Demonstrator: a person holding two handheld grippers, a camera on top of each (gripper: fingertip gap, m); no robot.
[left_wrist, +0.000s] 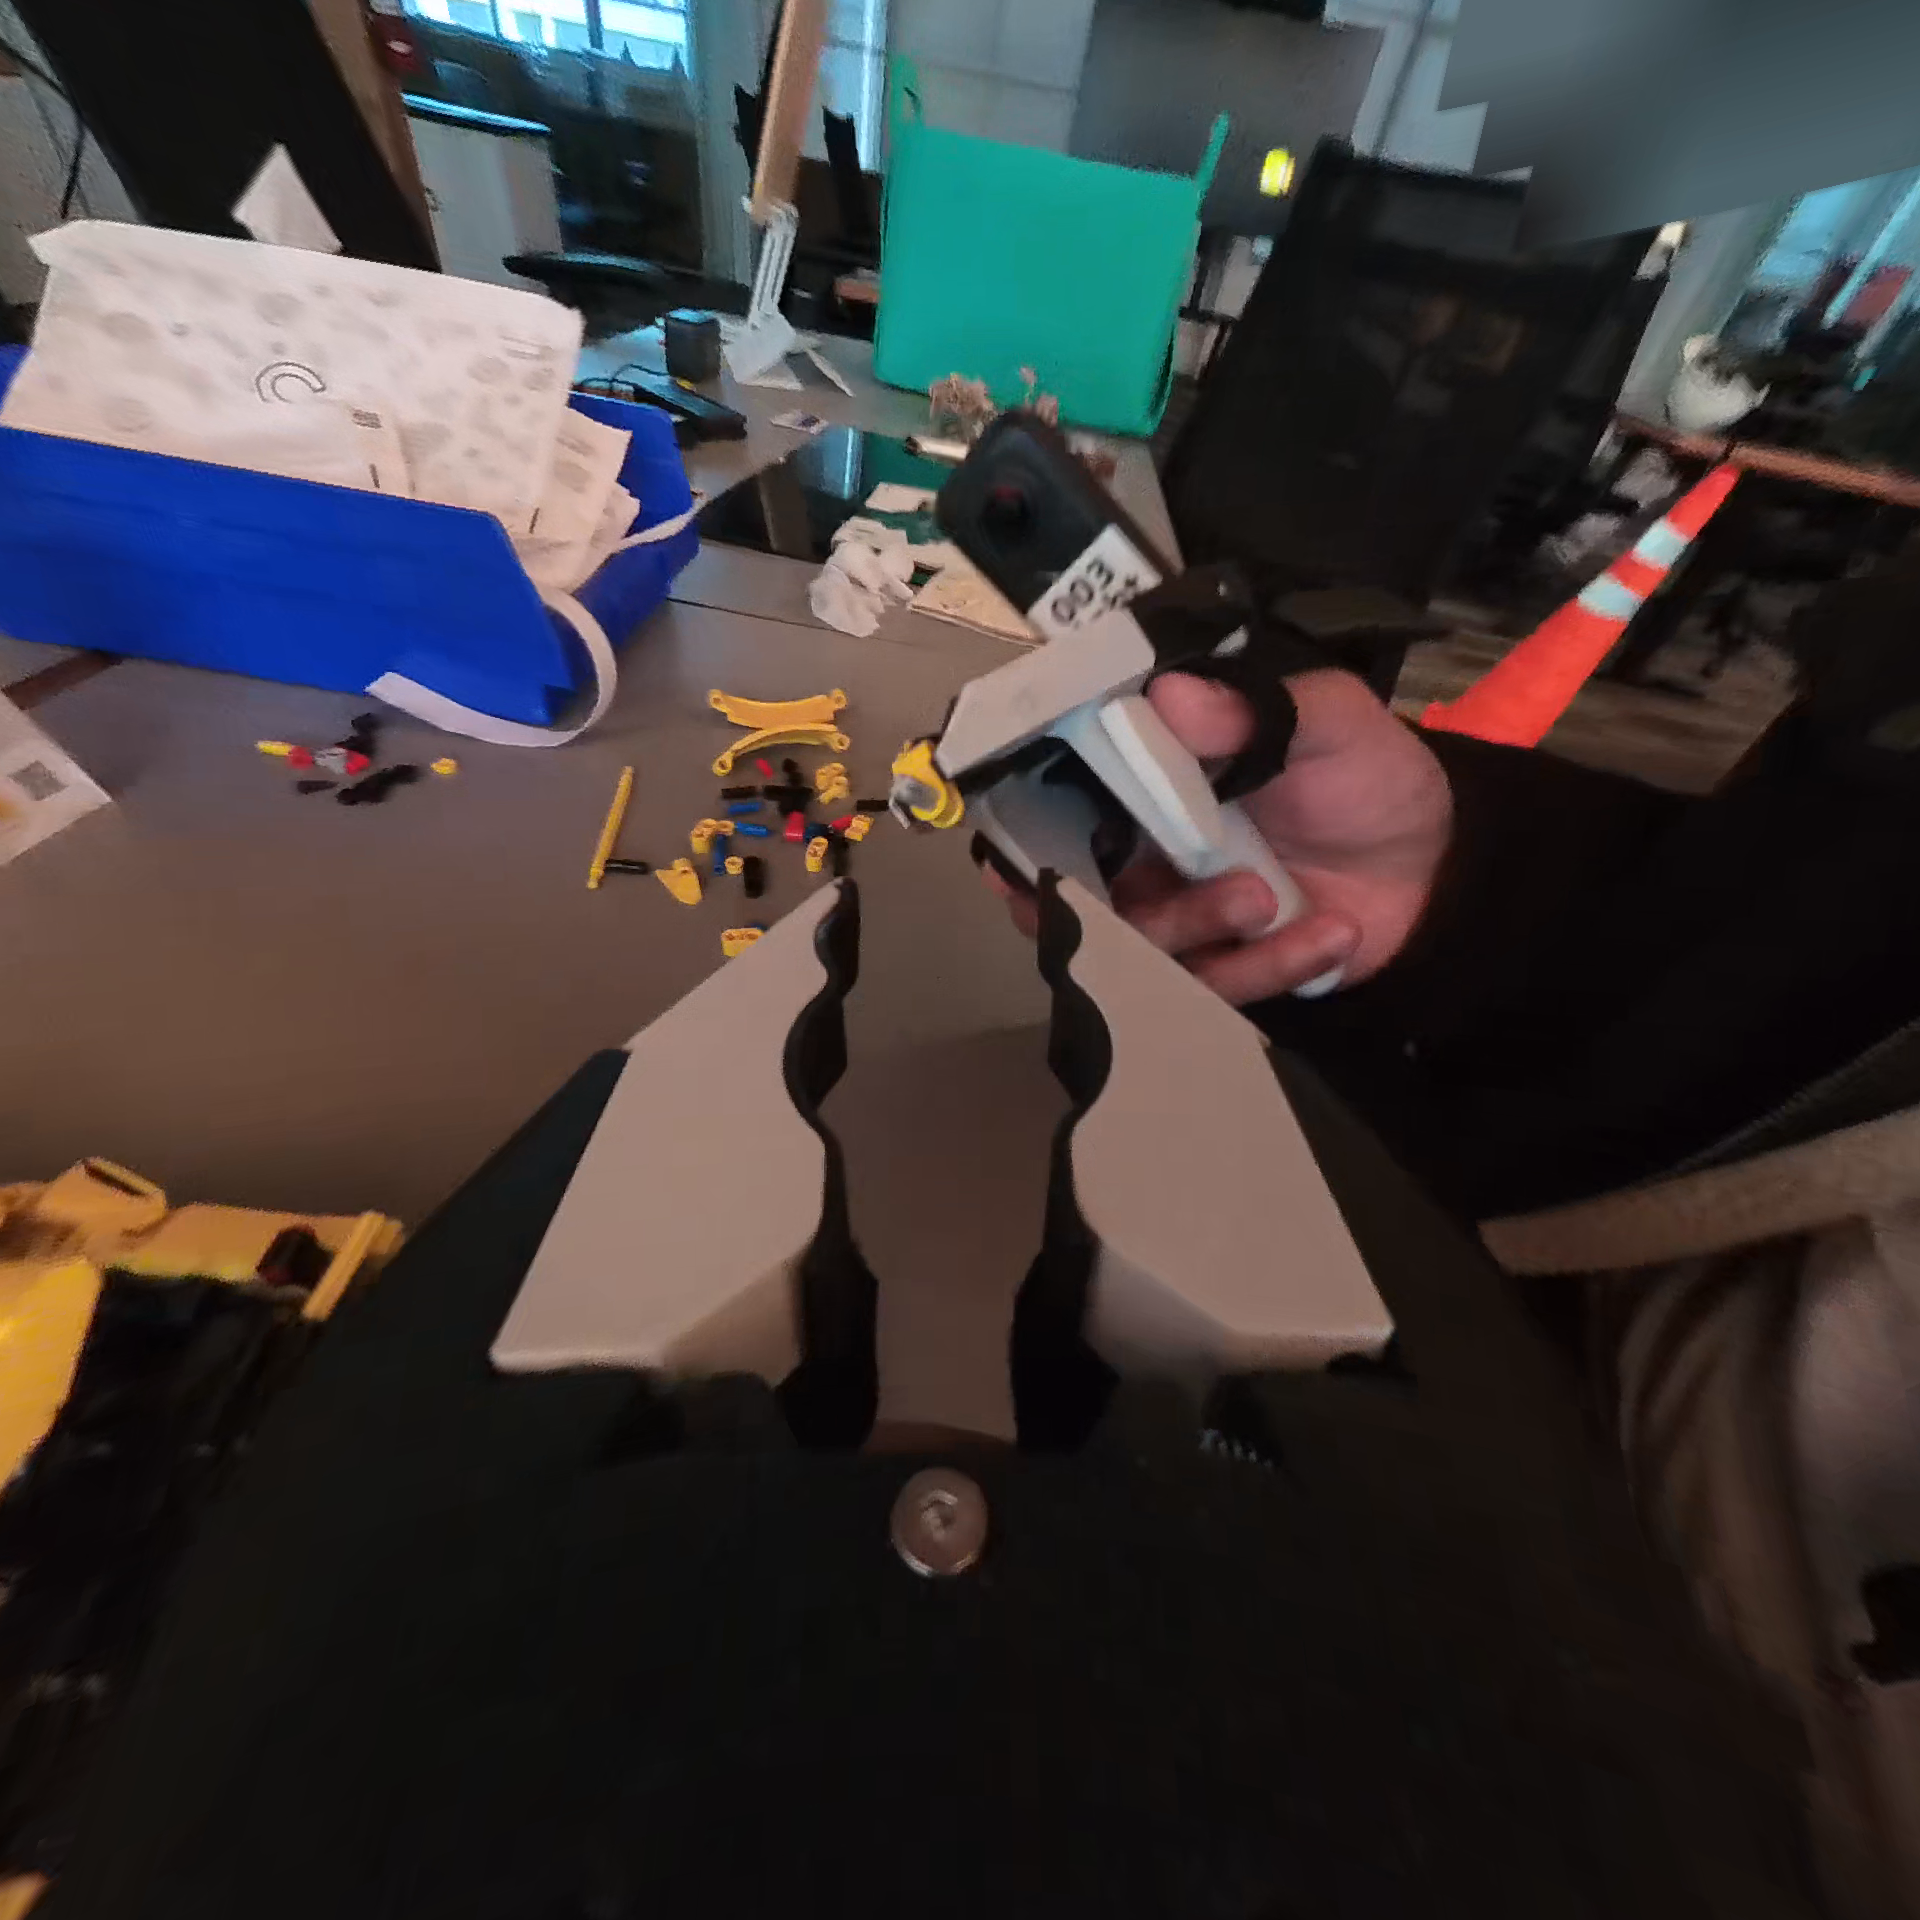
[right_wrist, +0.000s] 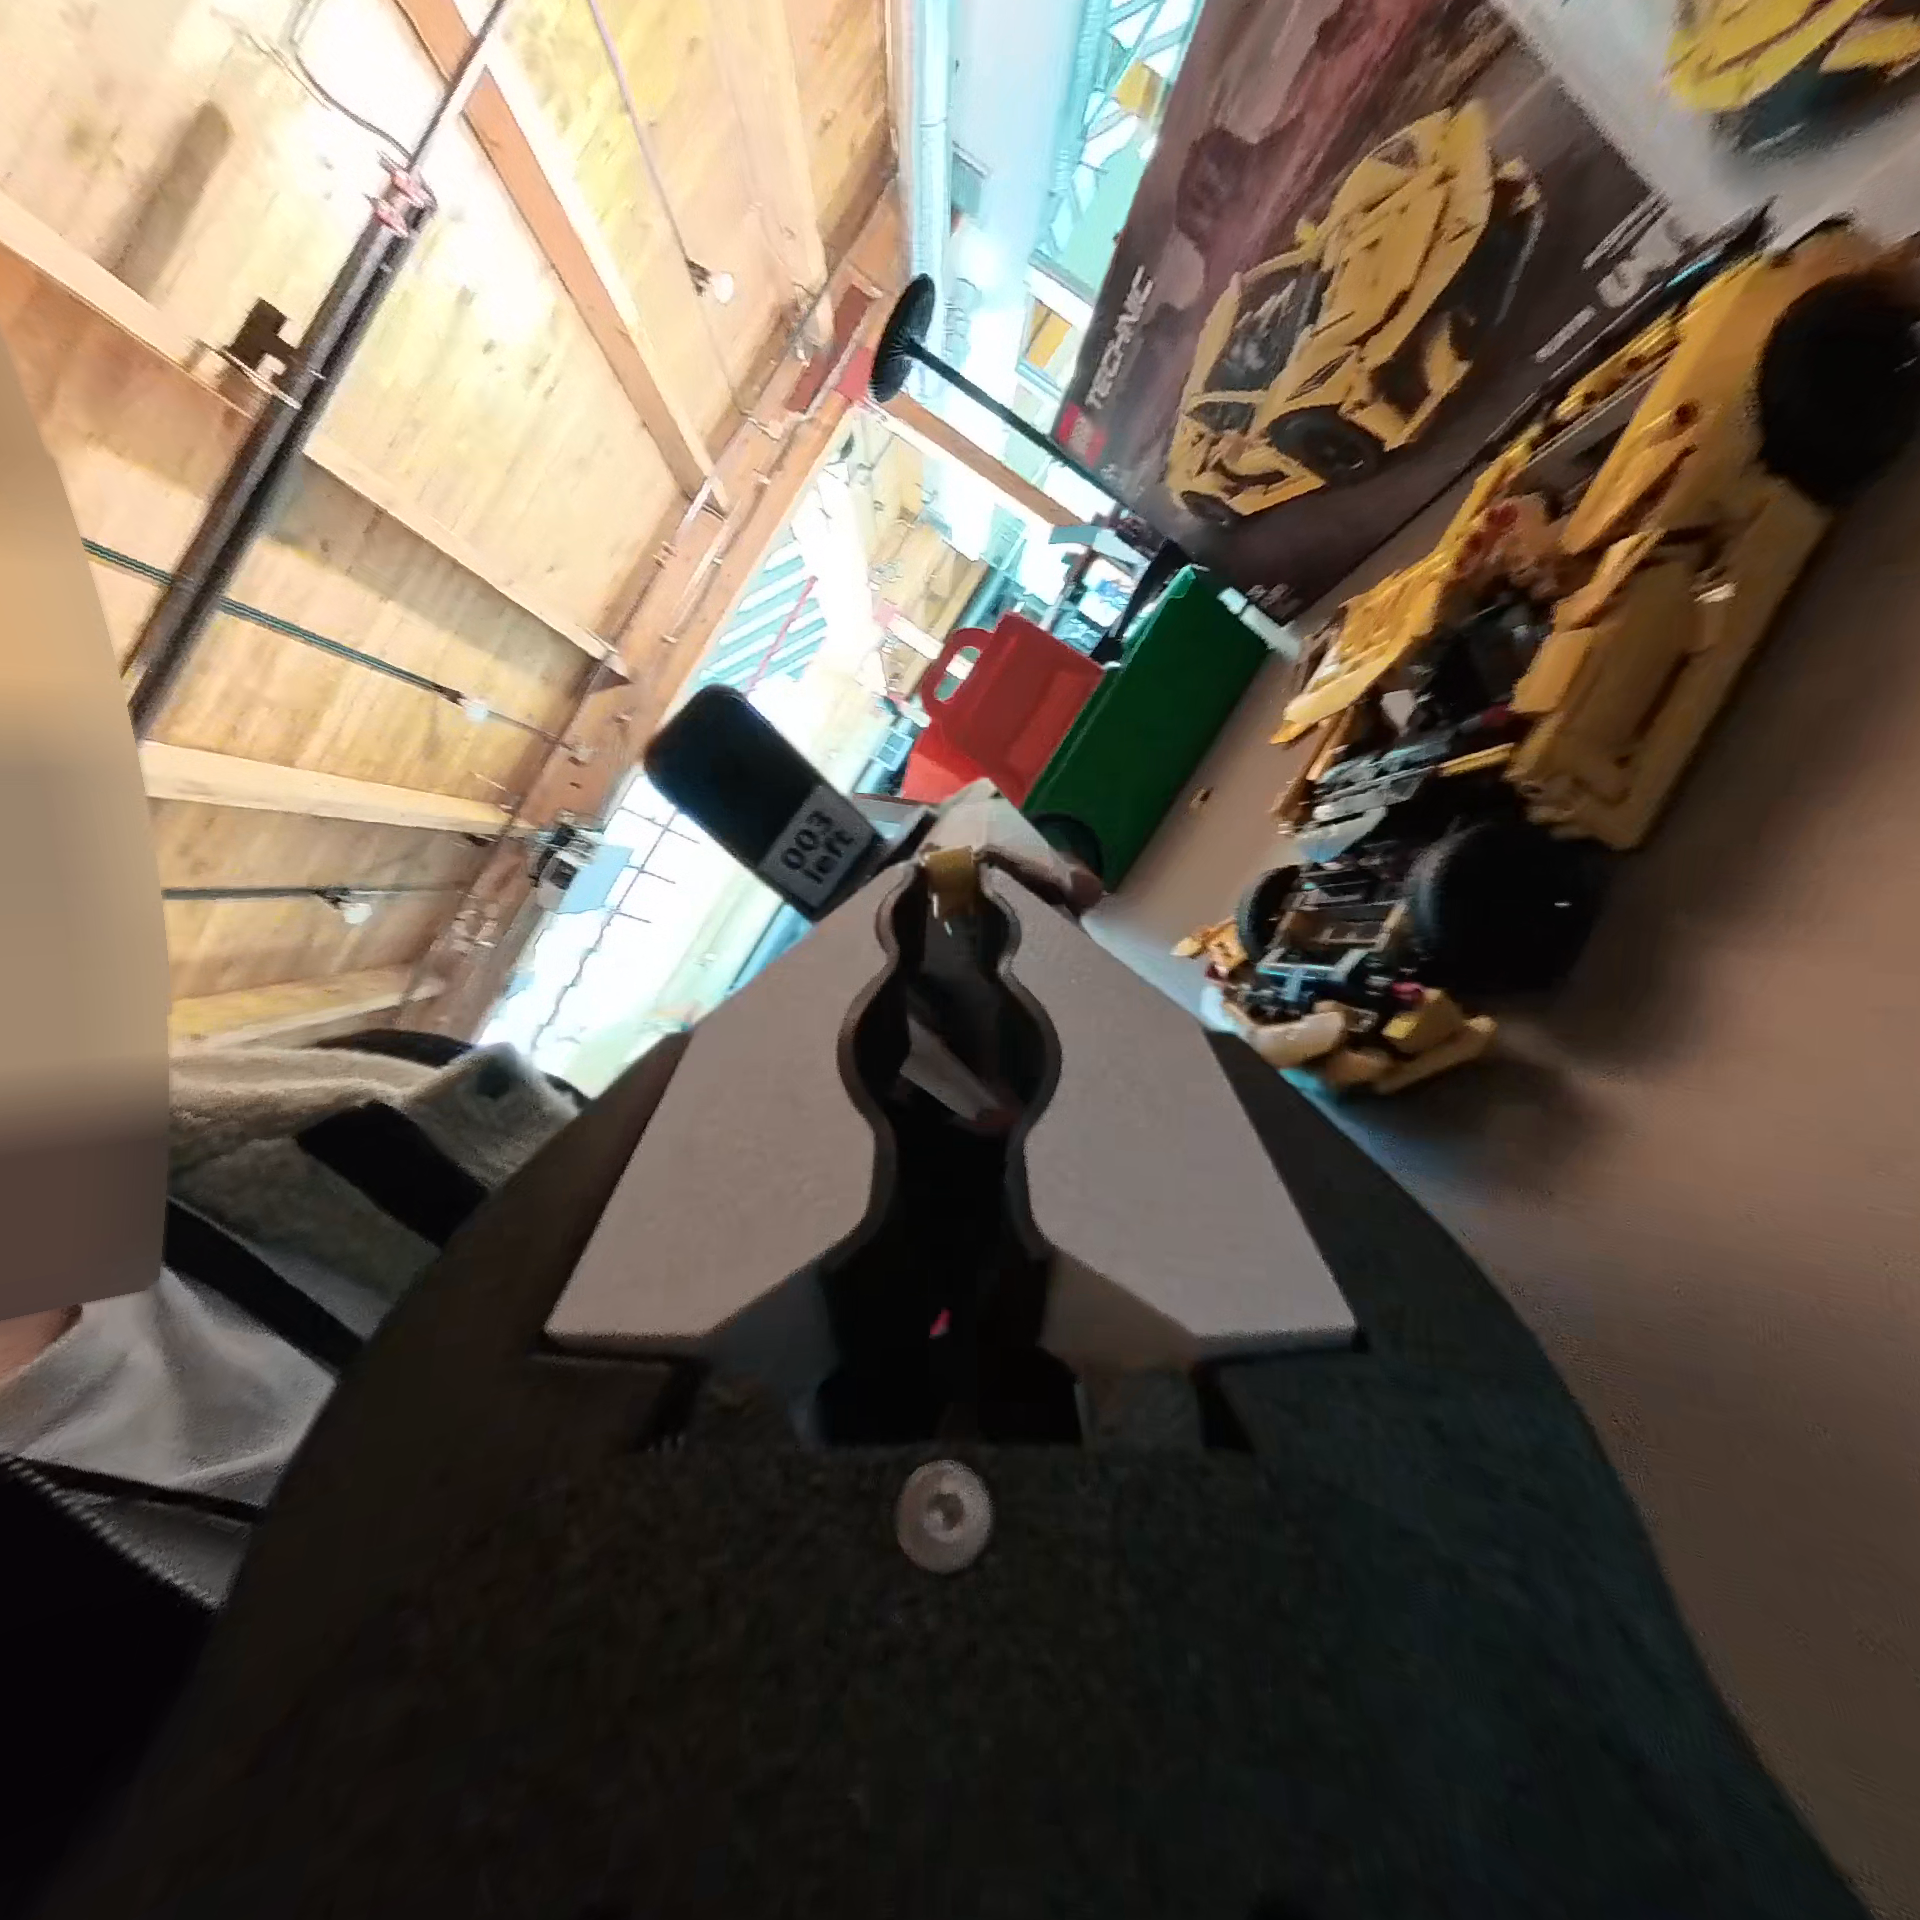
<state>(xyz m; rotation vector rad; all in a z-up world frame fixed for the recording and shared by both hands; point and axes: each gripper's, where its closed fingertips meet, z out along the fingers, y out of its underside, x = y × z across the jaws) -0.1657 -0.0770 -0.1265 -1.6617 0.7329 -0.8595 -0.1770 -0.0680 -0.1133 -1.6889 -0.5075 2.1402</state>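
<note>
Yellow piece: pinched at the right gripper's tips, mostly covered by the fingers; its shape could not be told.
Yellow model car: cut off by the left edge in the left wrist view (only a blurred yellow and black corner showed).
Loose parts: beyond the left gripper's tips, too small to sort by kind.
Second heap: left of the loose parts, tiny and smeared.
Hand: right of the loose parts, partly hidden behind the handle it held.
Box art: above the model car in the right wrist view, blurred and cropped.
</note>
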